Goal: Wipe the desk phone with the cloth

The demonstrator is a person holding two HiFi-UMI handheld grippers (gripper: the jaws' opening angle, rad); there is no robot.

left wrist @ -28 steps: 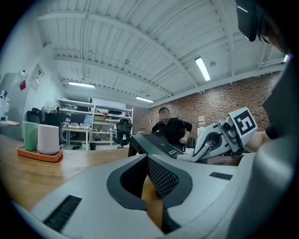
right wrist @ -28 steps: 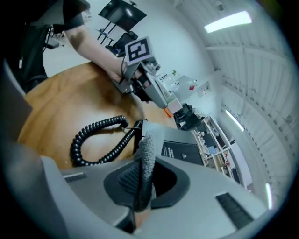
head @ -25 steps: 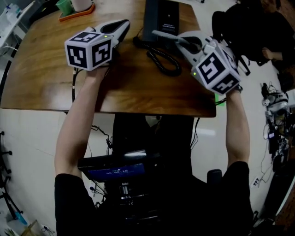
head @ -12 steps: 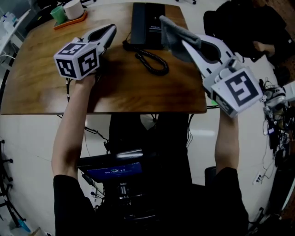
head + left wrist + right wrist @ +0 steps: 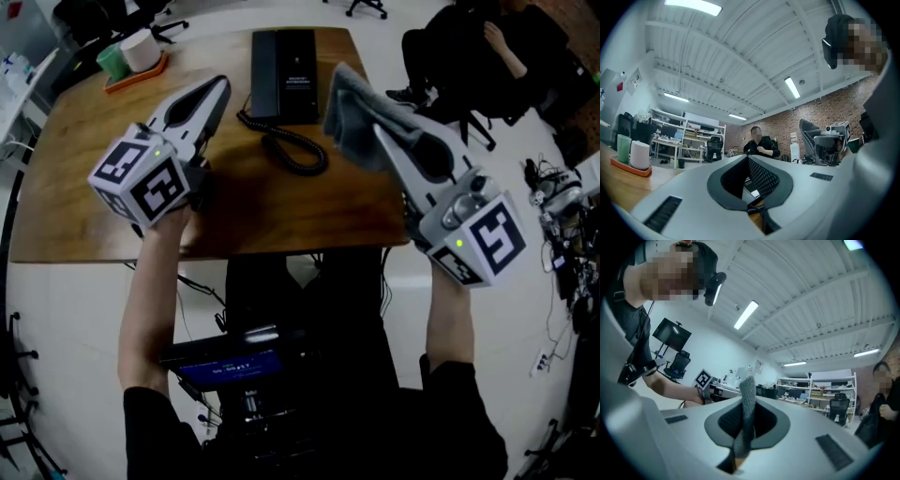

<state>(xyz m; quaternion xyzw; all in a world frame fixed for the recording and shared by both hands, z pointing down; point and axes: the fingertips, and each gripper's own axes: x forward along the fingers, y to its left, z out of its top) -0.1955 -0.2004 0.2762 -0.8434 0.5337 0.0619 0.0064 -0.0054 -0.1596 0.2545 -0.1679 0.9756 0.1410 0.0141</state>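
You've lifted your right gripper (image 5: 375,131), cloth (image 5: 349,111) pinched in it, clear of the desk phone (image 5: 284,61); your left gripper (image 5: 217,86) rose too.

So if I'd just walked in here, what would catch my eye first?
Most likely the two white hand-held tools with black-and-white marker cubes. The right gripper holds a grey cloth up over the right side of the wooden table, while the left gripper hangs shut and empty. Between them, at the table's far edge, lies the black desk phone, its coiled cord looping towards the person.
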